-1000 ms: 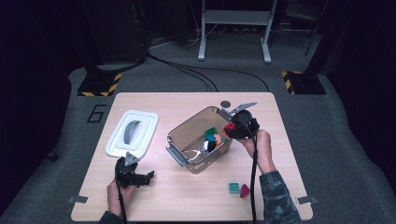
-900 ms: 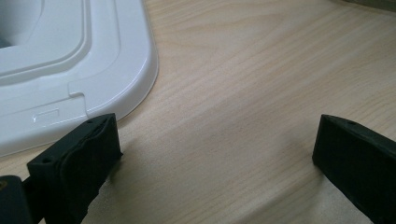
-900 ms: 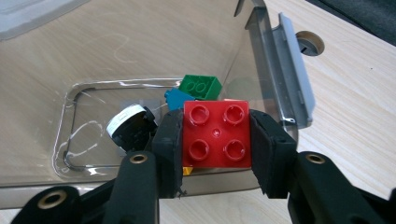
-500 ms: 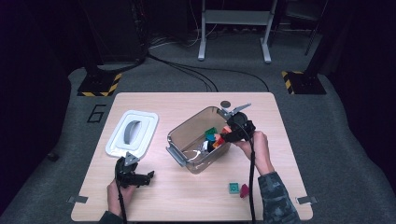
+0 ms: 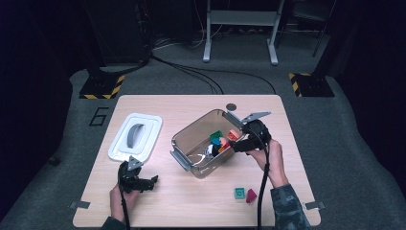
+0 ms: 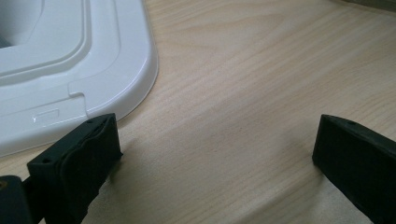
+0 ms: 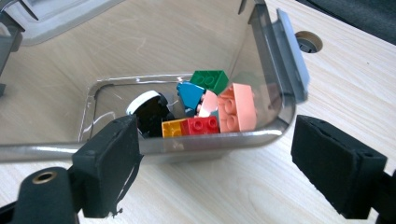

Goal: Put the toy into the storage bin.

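Pale wood table (image 5: 191,201), dark room. My right gripper (image 7: 215,163) has just been opening, empty, at the clear bin (image 5: 191,165) mid-frame; bricks (image 7: 210,109) lie inside. Left gripper (image 6: 215,154) rests apart. Next, I judge: fetch the green brick (image 5: 239,193) lower right.

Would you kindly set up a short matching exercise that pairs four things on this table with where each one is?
Things:
1. white lid
2. clear bin
3. teal brick
4. left gripper

Places:
A. on the bare wood near the table's front edge, beside a dark red piece
B. near the table's middle, with coloured bricks inside
C. flat on the left part of the table, beyond the left gripper
D. low over the wood near the front left, jaws open with nothing between them

Pairs: 1-C, 2-B, 3-A, 4-D
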A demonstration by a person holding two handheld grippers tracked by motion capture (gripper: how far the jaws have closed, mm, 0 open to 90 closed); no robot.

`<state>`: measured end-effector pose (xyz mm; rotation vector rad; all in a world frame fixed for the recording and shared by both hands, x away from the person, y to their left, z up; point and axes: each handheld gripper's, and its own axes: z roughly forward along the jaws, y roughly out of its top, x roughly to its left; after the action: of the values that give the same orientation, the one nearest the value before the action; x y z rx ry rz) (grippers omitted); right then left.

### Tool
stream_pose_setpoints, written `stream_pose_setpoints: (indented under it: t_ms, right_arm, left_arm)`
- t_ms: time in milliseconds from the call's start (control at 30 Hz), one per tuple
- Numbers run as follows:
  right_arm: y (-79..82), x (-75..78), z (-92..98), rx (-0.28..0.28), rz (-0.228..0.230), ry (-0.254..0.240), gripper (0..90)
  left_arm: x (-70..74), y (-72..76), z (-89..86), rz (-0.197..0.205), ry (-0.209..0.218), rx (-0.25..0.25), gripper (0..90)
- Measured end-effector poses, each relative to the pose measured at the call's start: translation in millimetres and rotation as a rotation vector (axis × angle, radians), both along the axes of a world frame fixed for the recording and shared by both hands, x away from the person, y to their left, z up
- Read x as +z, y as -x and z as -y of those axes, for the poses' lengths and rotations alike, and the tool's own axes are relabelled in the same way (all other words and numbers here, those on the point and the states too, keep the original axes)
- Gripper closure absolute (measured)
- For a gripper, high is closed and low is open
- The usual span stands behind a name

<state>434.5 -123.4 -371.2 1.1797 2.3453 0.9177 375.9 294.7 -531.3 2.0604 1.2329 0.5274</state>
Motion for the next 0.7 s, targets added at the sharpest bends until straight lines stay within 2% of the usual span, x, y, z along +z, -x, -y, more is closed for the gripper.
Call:
stream_pose_setpoints:
  t_ms: [233,433,633,700]
  right_arm:
    - [14.7,-1.7,14.4,-0.019,0.013,-0.016,13.8]
    - [25.7,-9.8,26.5,-0.035,0.012,-0.018,13.4]
    - [36.0,-25.0,36.9,-0.055,-0.01,-0.026,13.2]
    - [39.5,-31.7,39.3,-0.066,-0.03,-0.031,13.1]
  left_arm:
    - [0.0,0.0,0.0,0.0,0.0,0.0,0.7]
    - [0.0,0.0,0.0,0.0,0.0,0.0,0.7]
    - [0.2,-0.3,-0.4,0.001,-0.006,-0.004,0.7]
    - [0.2,-0.3,-0.4,0.001,-0.006,-0.004,0.7]
